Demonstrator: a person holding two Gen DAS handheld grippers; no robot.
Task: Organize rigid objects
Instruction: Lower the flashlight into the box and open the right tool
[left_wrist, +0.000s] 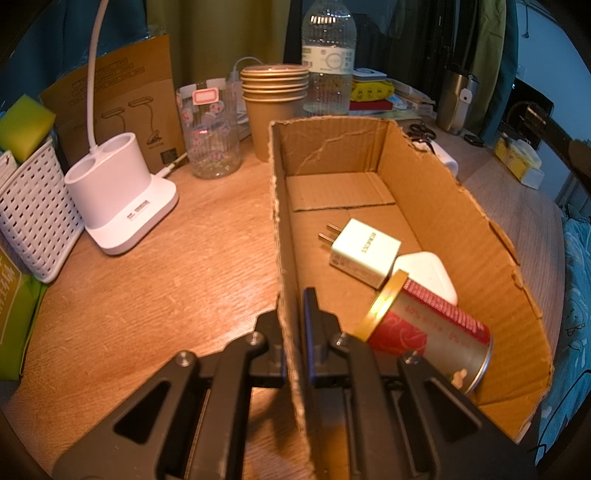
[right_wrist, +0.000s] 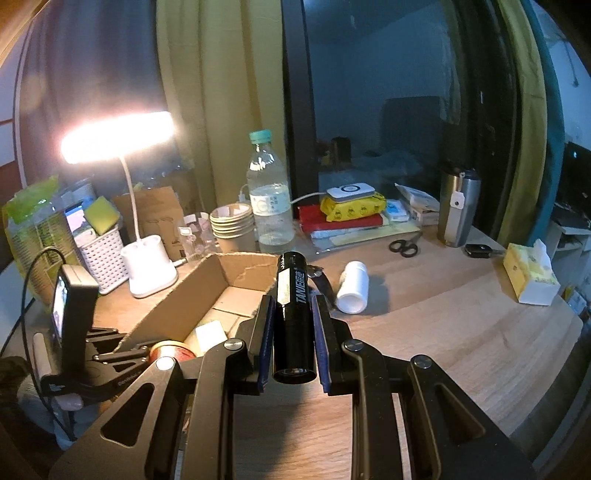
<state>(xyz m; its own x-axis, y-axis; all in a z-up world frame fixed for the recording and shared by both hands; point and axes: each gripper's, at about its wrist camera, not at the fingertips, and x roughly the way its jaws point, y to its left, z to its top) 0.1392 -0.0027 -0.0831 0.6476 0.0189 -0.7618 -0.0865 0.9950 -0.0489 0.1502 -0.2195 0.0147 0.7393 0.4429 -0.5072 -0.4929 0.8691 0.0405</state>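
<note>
A: Start with the big things. The wooden counter has open surface to the right of the shallow brown cardboard box; the right wrist view shows that, while the left wrist view is mostly filled by the box itself.

B: And the left wrist view shows the inside. A red cylindrical tin with a gold lid lies on its side in the near end, just beside a white square charger with metal prongs and a second white plug block. The far half of the box floor is bare.

A: The left gripper?

B: Its jaws are clenched on the box's near left wall, one finger outside, one inside. The torn edge runs straight up between them.

A: From the right wrist view, the right gripper has its jaws grasping a black cylindrical flashlight with white lettering, held lengthwise above the counter, just right of the box.

B: Beyond it a white plastic pill bottle lies on its side, with black scissors further back.
</note>
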